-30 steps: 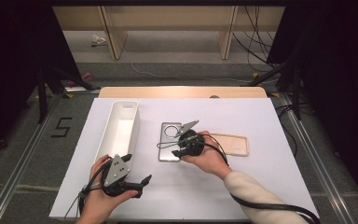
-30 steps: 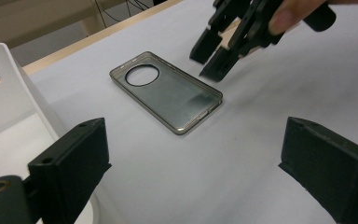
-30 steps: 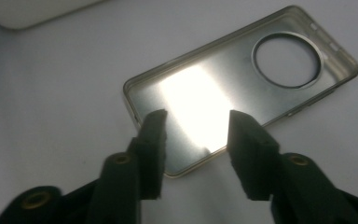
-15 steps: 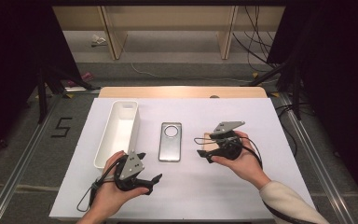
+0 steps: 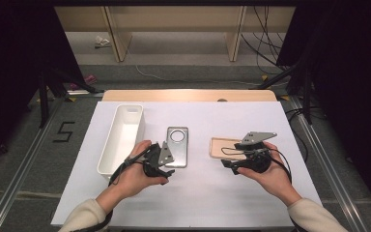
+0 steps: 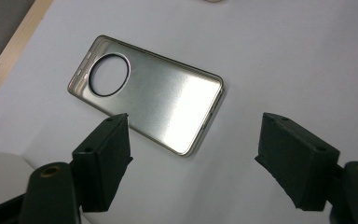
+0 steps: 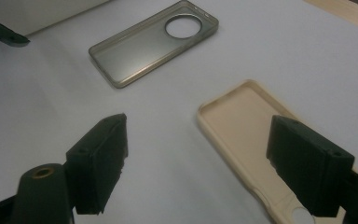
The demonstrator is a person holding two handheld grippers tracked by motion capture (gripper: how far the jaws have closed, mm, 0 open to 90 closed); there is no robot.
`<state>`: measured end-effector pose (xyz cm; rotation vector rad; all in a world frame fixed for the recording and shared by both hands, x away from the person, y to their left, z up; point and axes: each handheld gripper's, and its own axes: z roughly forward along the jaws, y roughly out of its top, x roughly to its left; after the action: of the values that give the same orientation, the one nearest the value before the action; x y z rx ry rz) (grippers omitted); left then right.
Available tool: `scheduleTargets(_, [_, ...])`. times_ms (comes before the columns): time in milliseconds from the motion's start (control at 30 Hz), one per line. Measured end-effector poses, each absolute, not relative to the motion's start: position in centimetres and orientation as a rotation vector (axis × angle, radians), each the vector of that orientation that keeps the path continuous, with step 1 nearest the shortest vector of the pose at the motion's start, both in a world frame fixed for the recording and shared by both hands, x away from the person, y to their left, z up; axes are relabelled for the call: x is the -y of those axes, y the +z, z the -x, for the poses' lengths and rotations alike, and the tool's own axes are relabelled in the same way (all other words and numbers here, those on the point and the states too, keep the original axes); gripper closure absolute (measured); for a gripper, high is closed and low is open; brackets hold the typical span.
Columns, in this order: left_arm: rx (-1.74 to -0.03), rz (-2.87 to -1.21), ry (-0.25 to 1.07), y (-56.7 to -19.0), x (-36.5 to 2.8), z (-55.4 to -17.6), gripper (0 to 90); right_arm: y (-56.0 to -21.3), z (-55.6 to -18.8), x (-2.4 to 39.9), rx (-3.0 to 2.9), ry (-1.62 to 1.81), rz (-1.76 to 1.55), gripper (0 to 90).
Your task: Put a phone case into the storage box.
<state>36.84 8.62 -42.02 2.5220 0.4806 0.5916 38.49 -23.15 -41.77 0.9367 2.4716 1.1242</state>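
The metal case [image 5: 177, 146] is a flat rectangular phone shell of brushed silver-grey metal with rounded corners, a low raised rim and one large round opening near one end. It lies hollow side up on the white tabletop [image 5: 198, 193]. Its long axis runs from the person's edge to the far edge, with the opening at the far end. In the left gripper view the metal case [image 6: 154, 109] shows a bright sheen across its middle.

The beige case [image 5: 227, 147] is a matt shell with a raised rim, also hollow side up. It lies to the right of the metal case, well apart from it, with its long axis running across the tabletop.

The white tray [image 5: 123, 137] lies just left of the metal case, parallel to it, and nothing is visible in it.

The left gripper [image 5: 162, 162] sits at the near end of the metal case. Its jaws have just been closing but stand apart, pressing on nothing.

The right gripper [image 5: 229, 162] is at the beige case's near edge. Its jaws stand wide, with the beige case [image 7: 242, 130] below and between them, not gripped.
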Motion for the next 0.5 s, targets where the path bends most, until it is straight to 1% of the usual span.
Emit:
scheduleTargets(200, [-0.347,-2.649,0.574,-42.6,-7.2,-38.1,28.1,-41.8,-38.2,23.5,-2.466,1.124,-0.939,21.5])
scheduleTargets(500, [-0.235,-2.747,0.554,-43.6,-5.9,-39.2,30.8,-41.8,-38.1,23.7,-2.455,1.123,-0.945,21.6])
